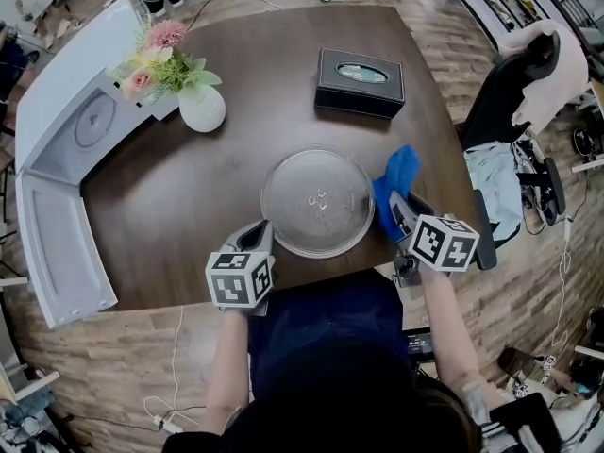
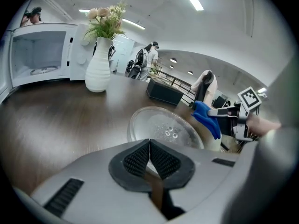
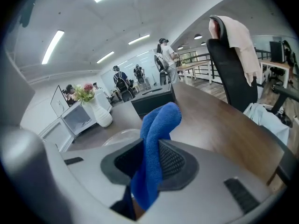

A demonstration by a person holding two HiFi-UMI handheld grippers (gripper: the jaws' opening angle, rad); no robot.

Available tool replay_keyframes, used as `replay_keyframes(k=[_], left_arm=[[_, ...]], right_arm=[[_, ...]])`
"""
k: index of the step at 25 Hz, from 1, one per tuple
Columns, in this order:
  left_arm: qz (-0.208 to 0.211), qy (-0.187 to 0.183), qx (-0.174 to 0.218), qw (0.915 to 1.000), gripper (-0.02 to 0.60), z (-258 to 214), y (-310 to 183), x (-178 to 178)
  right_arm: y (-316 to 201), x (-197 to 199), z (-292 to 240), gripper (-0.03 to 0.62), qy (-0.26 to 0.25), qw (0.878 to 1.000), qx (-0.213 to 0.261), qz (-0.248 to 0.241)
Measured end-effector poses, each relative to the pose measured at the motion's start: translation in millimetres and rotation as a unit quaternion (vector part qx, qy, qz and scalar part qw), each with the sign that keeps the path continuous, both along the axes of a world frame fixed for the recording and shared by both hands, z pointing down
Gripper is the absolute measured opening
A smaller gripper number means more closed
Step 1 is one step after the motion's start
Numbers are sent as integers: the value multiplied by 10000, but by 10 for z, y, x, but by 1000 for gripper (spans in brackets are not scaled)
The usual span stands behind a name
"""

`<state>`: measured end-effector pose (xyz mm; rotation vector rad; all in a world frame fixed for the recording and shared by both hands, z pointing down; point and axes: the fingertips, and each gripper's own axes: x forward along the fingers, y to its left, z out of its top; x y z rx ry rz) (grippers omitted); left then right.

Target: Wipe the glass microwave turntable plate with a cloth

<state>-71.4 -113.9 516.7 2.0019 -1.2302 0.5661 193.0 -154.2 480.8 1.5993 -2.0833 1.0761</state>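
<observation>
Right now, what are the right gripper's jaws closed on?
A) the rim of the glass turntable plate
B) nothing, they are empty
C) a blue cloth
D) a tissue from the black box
C: the right gripper view shows the blue cloth pinched between the jaws of the right gripper, while the glass turntable plate lies flat on the table beside it.

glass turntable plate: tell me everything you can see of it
The glass turntable plate is a round, clear disc with a low raised rim and a small cluster of moulded bumps at its centre. It lies flat on the dark wooden table, near the person's edge, with nothing on it. The left gripper, jaws shut and empty, sits at its near-left rim; whether they touch can't be told. The blue cloth, clamped in the right gripper, is at its right rim.
</observation>
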Motion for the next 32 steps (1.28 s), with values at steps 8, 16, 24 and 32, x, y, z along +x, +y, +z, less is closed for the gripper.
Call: replay_keyframes(k=[8,16,24,32], left_arm=[[47,425,1447,9885,5,-939,-358,135],[266,330,2629,9639,5,-1655,-642,223],[648,275,2970,9523,5,-1829,-625,253],[656,229,2879,9551,5,-1729,-569,257]], right_arm=[[-210,-10,-645,81,480,9884,1437,112],[-263,-334,-1085,80,444,9690,2399,-400],[-142,-573,-1229,77,539,9579,2671,-906],[-90,-628,-1183,74,614,9589,2576,-1020]])
